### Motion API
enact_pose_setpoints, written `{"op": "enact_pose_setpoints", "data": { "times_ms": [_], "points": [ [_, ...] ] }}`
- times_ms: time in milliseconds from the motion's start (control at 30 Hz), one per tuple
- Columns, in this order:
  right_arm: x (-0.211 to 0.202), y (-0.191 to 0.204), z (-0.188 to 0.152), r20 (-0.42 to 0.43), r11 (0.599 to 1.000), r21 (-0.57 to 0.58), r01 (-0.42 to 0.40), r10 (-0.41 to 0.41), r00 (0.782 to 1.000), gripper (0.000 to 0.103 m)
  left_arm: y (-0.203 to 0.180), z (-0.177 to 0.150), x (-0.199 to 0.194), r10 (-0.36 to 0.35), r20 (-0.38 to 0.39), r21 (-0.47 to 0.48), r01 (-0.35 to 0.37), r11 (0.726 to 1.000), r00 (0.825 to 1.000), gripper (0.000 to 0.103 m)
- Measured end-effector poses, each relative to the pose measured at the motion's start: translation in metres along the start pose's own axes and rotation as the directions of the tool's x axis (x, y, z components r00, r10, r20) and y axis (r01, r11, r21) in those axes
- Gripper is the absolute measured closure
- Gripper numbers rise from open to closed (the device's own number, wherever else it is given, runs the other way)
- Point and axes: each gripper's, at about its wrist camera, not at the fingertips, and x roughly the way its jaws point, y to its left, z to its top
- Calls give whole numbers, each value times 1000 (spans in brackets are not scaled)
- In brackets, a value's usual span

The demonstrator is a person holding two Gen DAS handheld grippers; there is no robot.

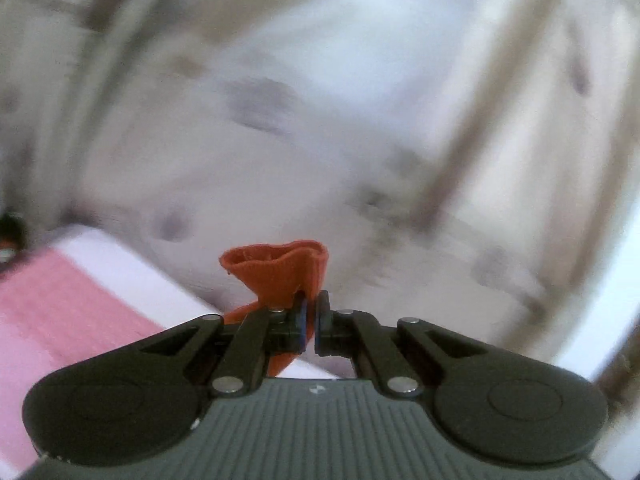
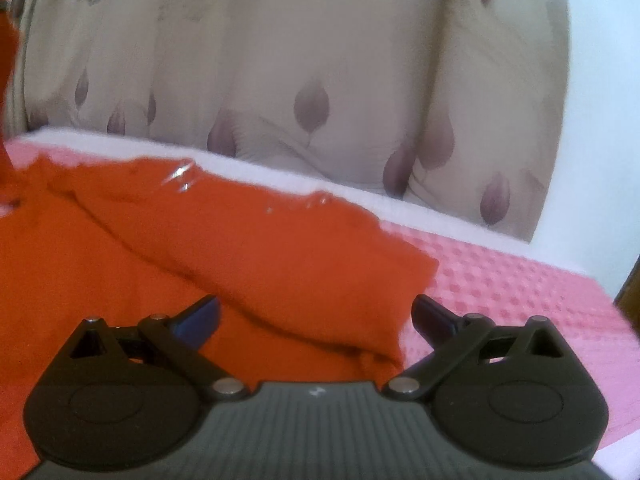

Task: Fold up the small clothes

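Note:
An orange-red knit garment (image 2: 224,248) lies spread and creased on a pink textured cloth (image 2: 520,280), with small shiny trims near its far edge. My right gripper (image 2: 316,316) is open just above its near right part, one finger on each side of a fold. My left gripper (image 1: 311,312) is shut on a cuff-like end of the same garment (image 1: 280,272) and holds it lifted above the pink cloth (image 1: 60,300). The lifted strip shows at the far left of the right wrist view (image 2: 8,80). The left wrist view is blurred.
A beige curtain with purple leaf prints (image 2: 300,80) hangs behind the surface. A white edge (image 2: 280,176) borders the pink cloth at the back. A white wall (image 2: 600,120) is at the right.

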Motion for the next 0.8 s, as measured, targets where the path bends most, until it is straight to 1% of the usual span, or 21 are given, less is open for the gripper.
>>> {"op": "enact_pose_setpoints", "data": {
  "times_ms": [67,133,267,333,433,500,533,567,600,633,667,700,733,767,800],
  "points": [
    [-2,-8,0,12,999,51,-17,16,1000,1,-42,-15,20,-55,-36,34,56,998,998,101],
    [-6,-16,-2,37,995,94,-40,37,999,1,-83,-34,41,-106,-83,64,111,992,991,101],
    [-12,-26,-3,83,986,145,-81,70,994,0,-157,-87,85,-175,-177,130,199,971,969,101],
    [-13,-30,-4,98,981,166,-96,81,992,0,-182,-112,104,-192,-224,142,227,963,956,101],
    [-15,-35,-5,113,975,190,-114,93,989,0,-213,-155,139,-210,-303,157,266,951,930,101],
    [-17,-37,-5,121,971,207,-123,99,988,0,-227,-186,159,-220,-355,187,300,936,909,101],
    [-17,-39,-6,125,968,215,-130,105,987,0,-229,-200,169,-237,-388,187,327,926,891,101],
    [-17,-41,-6,130,965,221,-139,112,985,0,-229,-212,175,-261,-422,176,361,916,868,101],
    [-17,-42,-7,135,963,227,-146,118,984,0,-229,-224,182,-276,-446,170,384,907,851,100],
    [-18,-43,-8,139,961,232,-151,121,983,0,-228,-234,186,-278,-462,181,397,900,842,98],
    [-18,-44,-8,143,959,238,-156,124,982,0,-226,-239,187,-273,-463,195,397,897,843,90],
    [-19,-45,-8,147,957,241,-162,128,981,0,-223,-243,186,-265,-454,208,390,897,851,71],
    [-19,-46,-9,152,955,245,-167,132,979,0,-216,-243,182,-261,-432,208,377,903,863,58],
    [-20,-47,-9,156,954,248,-171,134,979,0,-207,-241,173,-258,-395,202,357,912,882,27],
    [-20,-48,-10,160,952,251,-173,136,978,0,-197,-238,164,-245,-342,200,325,924,907,3]
  ]
}}
